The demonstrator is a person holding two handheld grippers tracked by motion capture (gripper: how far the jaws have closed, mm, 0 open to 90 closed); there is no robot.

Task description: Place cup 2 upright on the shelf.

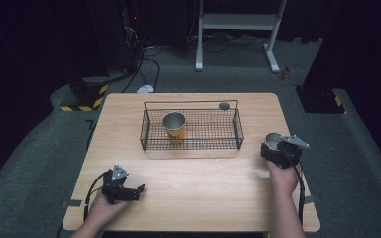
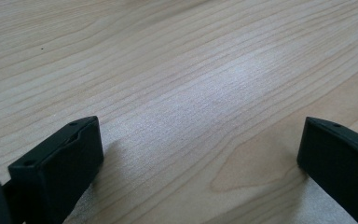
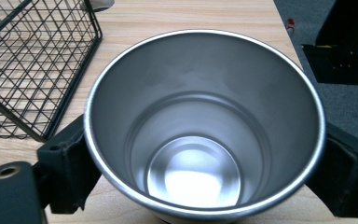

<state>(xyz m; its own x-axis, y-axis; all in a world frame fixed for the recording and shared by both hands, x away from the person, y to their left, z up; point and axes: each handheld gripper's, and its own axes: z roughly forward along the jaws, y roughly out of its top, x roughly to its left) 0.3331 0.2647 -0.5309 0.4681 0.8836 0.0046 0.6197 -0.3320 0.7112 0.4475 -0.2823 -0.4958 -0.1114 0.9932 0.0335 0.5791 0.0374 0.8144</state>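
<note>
A black wire basket point(image 1: 191, 145) stands at the middle back of the wooden table point(image 1: 193, 193), and its corner point(image 3: 42, 74) shows in the right gripper view. Inside it stands an upright steel cup with a yellow body point(image 1: 173, 127). At the table's right side, my right gripper point(image 1: 277, 147) is shut on a second steel cup point(image 1: 273, 140), whose empty shiny inside point(image 3: 200, 140) faces the camera between the two jaws. My left gripper point(image 1: 133, 192) rests near the front left edge, open, with bare wood point(image 2: 200, 130) between its jaws.
A small grey round object point(image 1: 224, 105) lies on the table behind the basket's right end. Beyond the table are grey carpet, cables, a white metal stand point(image 1: 238, 29) and black-yellow striped bases point(image 1: 84, 99).
</note>
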